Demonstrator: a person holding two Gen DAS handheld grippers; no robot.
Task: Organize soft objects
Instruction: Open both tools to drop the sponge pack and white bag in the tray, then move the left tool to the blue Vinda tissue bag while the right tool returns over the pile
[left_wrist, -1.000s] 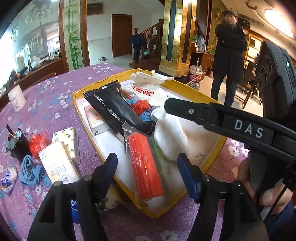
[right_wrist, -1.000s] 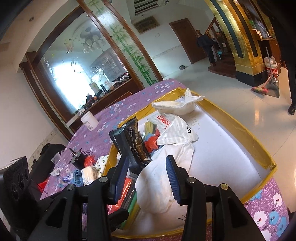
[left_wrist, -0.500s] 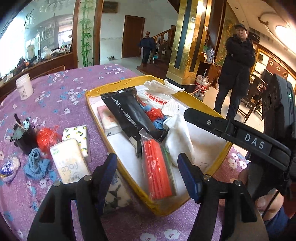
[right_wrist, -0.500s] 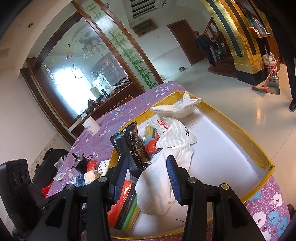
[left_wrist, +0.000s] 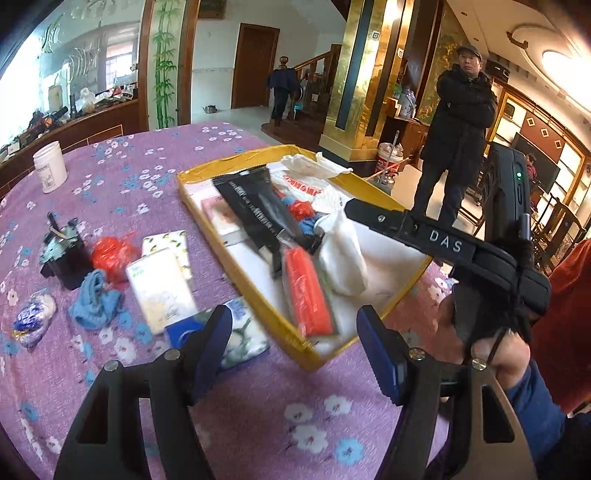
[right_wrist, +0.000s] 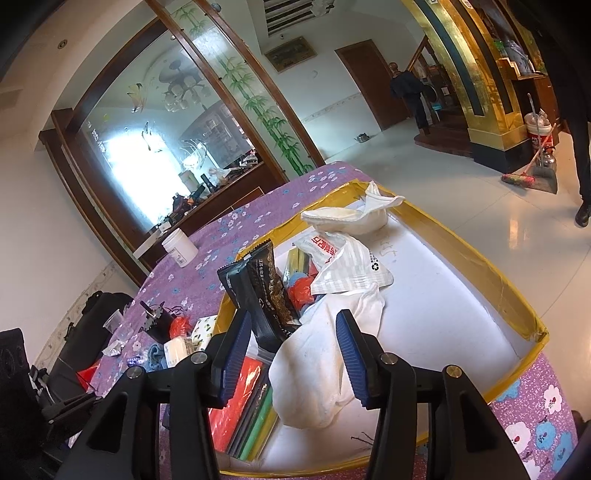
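Observation:
A yellow-rimmed tray (left_wrist: 266, 302) (right_wrist: 480, 258) on the purple table holds a black packet (left_wrist: 255, 214) (right_wrist: 266, 291), an orange pack (left_wrist: 306, 291), a white cloth (left_wrist: 341, 254) (right_wrist: 317, 354), a white bag with red print (right_wrist: 347, 262) and another white cloth (right_wrist: 351, 218) at the far end. My left gripper (left_wrist: 295, 350) is open and empty, above the tray's near corner. My right gripper (right_wrist: 291, 350) is open, hovering over the white cloth without touching it. Left of the tray lie tissue packs (left_wrist: 159, 284), a blue cloth (left_wrist: 96, 299) and a red bag (left_wrist: 112, 254).
A blue-and-white pack (left_wrist: 236, 336) lies by the left fingertip. A black holder (left_wrist: 62, 254), a wrapped candy (left_wrist: 33, 317) and a white jar (left_wrist: 50, 166) stand further left. A man (left_wrist: 458, 125) stands beyond the table. The table edge runs just past the tray.
My left gripper has pulled back and left, off the tray toward its near corner, bringing more table items into view. My right gripper has barely moved; both stay open.

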